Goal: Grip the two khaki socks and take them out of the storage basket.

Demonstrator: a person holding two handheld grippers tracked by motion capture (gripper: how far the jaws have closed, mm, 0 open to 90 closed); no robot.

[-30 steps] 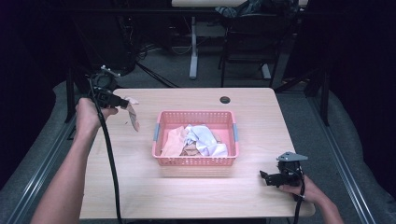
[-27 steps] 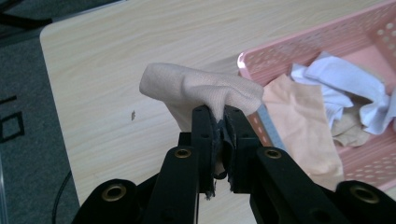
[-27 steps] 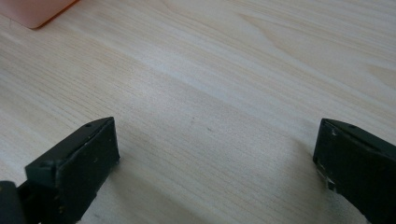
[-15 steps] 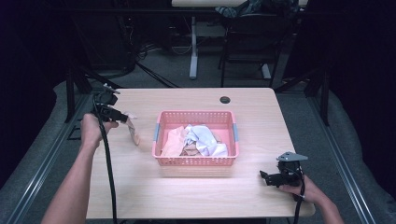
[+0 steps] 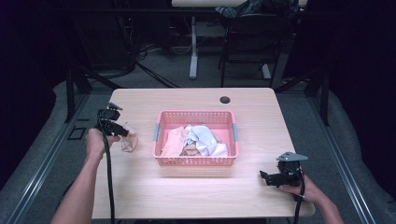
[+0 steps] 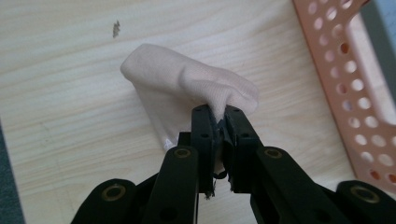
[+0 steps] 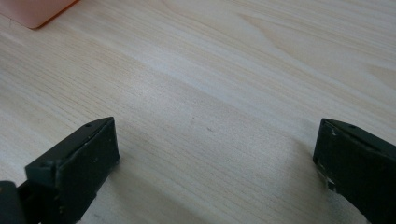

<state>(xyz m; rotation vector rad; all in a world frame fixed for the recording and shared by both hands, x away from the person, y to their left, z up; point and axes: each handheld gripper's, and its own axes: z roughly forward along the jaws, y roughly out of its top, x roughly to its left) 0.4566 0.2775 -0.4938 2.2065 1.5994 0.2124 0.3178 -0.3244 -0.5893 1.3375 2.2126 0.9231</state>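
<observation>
We find the left hand-held gripper (image 5: 125,134), at the left middle of the high view, clamped tight on a fold of a pale peach cloth (image 5: 129,141). In the left gripper view the jaws stand nearly together with the fabric pinched between their tips, and the cloth (image 6: 187,88) spreads out beyond them over the table (image 6: 70,93).

The cloth lies just left of the pink basket (image 5: 196,161), apart from its wall, with its lower part resting on the wood. The basket sits mid-table and contains further crumpled garments, white and peach.

We judge the step in hand to be the setting down of one garment taken out of the basket, onto the bare table beside it. The next move calls for the jaws to part so the fabric drops free, then for the gripper to lift clear without dragging the cloth along.

The right hand-held gripper (image 5: 267,177) rests low at the lower right of the high view, near the table edge. Its own view shows the jaws wide apart with nothing between them but bare wood.

The cloth is soft, thin knit material, bunched into rounded folds, limp and unstained so far as we can tell.
</observation>
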